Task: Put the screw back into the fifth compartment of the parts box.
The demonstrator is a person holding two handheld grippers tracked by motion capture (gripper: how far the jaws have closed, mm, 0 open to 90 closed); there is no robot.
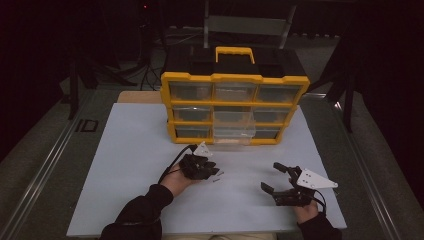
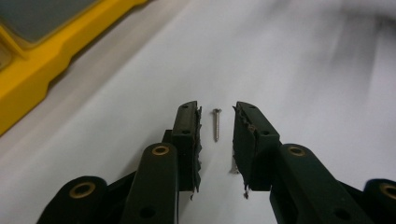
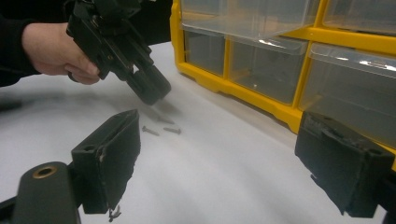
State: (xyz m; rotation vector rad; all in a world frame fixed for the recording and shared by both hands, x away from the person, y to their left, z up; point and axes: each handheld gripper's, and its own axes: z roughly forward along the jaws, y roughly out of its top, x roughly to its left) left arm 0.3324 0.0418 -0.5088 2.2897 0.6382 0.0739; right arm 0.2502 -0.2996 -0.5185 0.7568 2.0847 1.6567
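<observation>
White rectangular tabletop board (image 1: 130, 165), dark unlit room.
Yellow plastic drawer organiser (image 1: 234, 107) at far edge; small metal screws (image 3: 161, 129) lying loose; left gripper (image 1: 216, 171) part-open over 1 screw (image 2: 216, 124), right gripper (image 1: 272, 176) wide, empty.

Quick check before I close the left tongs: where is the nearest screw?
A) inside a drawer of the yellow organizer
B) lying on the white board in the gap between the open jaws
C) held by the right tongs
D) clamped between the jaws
B: in the left gripper view the screw lies loose on the white board, in the gap of the open left tongs, touching neither jaw.
</observation>
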